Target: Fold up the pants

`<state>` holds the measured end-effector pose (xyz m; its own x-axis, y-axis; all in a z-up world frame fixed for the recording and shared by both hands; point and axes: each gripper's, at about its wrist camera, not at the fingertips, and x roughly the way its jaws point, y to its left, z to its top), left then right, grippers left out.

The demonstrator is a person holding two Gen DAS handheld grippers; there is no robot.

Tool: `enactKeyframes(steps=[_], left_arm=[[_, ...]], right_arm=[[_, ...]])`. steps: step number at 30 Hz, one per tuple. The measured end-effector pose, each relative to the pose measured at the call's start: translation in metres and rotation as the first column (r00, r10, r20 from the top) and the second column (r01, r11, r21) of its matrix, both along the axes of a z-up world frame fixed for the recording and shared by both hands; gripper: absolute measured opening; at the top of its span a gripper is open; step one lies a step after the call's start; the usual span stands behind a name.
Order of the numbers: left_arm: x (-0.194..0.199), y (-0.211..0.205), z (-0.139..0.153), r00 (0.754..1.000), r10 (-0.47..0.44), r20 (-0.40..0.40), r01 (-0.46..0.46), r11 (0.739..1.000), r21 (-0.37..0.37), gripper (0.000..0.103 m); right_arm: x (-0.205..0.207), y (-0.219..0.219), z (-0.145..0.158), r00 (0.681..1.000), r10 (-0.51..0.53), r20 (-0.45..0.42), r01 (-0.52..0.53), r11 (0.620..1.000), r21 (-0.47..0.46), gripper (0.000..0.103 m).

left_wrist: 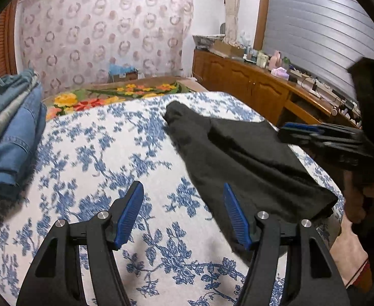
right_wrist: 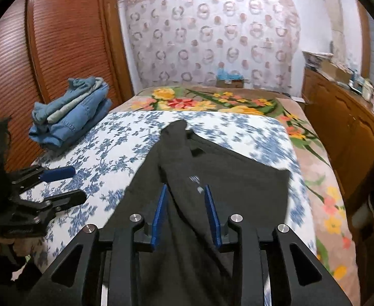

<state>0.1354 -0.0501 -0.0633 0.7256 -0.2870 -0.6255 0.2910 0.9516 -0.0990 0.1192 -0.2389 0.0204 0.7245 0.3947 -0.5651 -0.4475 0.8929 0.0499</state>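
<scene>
Black pants point(right_wrist: 212, 178) lie folded, white label unreadable; left gripper point(left_wrist: 184, 214) wide, right gripper point(right_wrist: 187, 214) narrow, both holding nothing.

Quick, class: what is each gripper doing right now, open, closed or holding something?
Left gripper: open, empty, over the floral sheet.
Right gripper: open above the black pants, gripping nothing.

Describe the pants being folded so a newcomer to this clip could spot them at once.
Find the bed's blue-and-white flowered cover. The black pants lie across its right half, one narrow end reaching toward the yellow-flowered blanket. They are the only dark garment; the folded pile at the left edge is blue denim.
</scene>
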Motion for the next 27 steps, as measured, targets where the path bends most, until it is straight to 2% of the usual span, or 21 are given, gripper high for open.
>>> enactKeyframes(steps=[4, 12, 20, 23, 27], left_arm=[[-0.001, 0.006, 0.006, 1.0, 0.01, 0.018, -0.01, 1.0, 0.003, 0.066], [0.003, 0.015, 0.009, 1.0, 0.021, 0.02, -0.021, 1.0, 0.015, 0.066], [0.002, 0.018, 0.008, 1.0, 0.022, 0.018, -0.023, 1.0, 0.017, 0.066], [0.003, 0.017, 0.006, 1.0, 0.021, 0.014, -0.022, 0.999, 0.024, 0.066], [0.003, 0.016, 0.006, 1.0, 0.022, 0.014, -0.022, 0.999, 0.024, 0.066]], right_arm=[[0.022, 0.014, -0.007, 0.997, 0.078, -0.027, -0.078, 0.997, -0.002, 0.033], [0.054, 0.032, -0.018, 0.994, 0.079, -0.073, -0.088, 0.988, -0.124, 0.033], [0.078, 0.044, -0.015, 0.99, 0.091, -0.108, -0.104, 0.987, -0.125, 0.032], [0.085, 0.051, -0.018, 0.989, 0.085, -0.125, -0.103, 0.983, -0.152, 0.027], [0.091, 0.054, -0.022, 0.99, 0.065, -0.128, -0.087, 0.98, -0.176, 0.005]])
